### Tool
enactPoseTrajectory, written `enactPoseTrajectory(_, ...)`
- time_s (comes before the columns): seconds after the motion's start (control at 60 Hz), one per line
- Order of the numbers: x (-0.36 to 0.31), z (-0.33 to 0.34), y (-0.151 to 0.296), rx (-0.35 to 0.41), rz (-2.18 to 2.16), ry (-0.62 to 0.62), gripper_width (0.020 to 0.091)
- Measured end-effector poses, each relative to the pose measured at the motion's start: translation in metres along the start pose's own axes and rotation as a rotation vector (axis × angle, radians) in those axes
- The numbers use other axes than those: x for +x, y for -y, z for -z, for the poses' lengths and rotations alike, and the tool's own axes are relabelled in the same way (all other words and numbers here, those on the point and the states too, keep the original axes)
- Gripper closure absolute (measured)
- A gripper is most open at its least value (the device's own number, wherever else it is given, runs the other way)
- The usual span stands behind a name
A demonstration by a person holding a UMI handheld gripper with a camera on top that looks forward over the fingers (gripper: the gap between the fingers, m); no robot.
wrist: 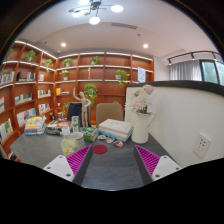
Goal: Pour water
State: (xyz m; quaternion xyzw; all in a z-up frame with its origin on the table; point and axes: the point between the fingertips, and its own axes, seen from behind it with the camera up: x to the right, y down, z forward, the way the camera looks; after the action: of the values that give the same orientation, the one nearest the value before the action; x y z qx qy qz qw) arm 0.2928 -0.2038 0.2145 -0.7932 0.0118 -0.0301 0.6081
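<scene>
My gripper is open and held above a grey table, with nothing between its fingers. The left magenta pad and the right one stand wide apart. Just ahead of the fingers, a small red round thing lies flat on the table. To its left is a yellow-green object. Several small items crowd the far side of the table, too small to tell apart. I cannot make out a bottle or a cup.
A white box sits beyond the fingers, with a white vase of flowers to its right. A white wall with a socket runs along the right. Wooden shelves line the back and left walls.
</scene>
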Motion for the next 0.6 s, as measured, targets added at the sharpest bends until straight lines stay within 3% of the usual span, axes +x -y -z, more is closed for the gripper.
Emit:
enactPoseTrajectory(0.117,-0.002,-0.003,-0.011,0.054,0.010,-0.034,0.0272)
enactPoseTrajectory(0.167,-0.012,-0.009,-0.037,0.083,0.027,-0.045,0.0269)
enactPoseTrajectory(0.317,-0.077,-0.028,-0.064,0.142,0.081,0.027,0.0263)
enactPoseTrajectory(0.6,-0.177,-0.094,-0.084,0.149,0.083,0.151,0.0256)
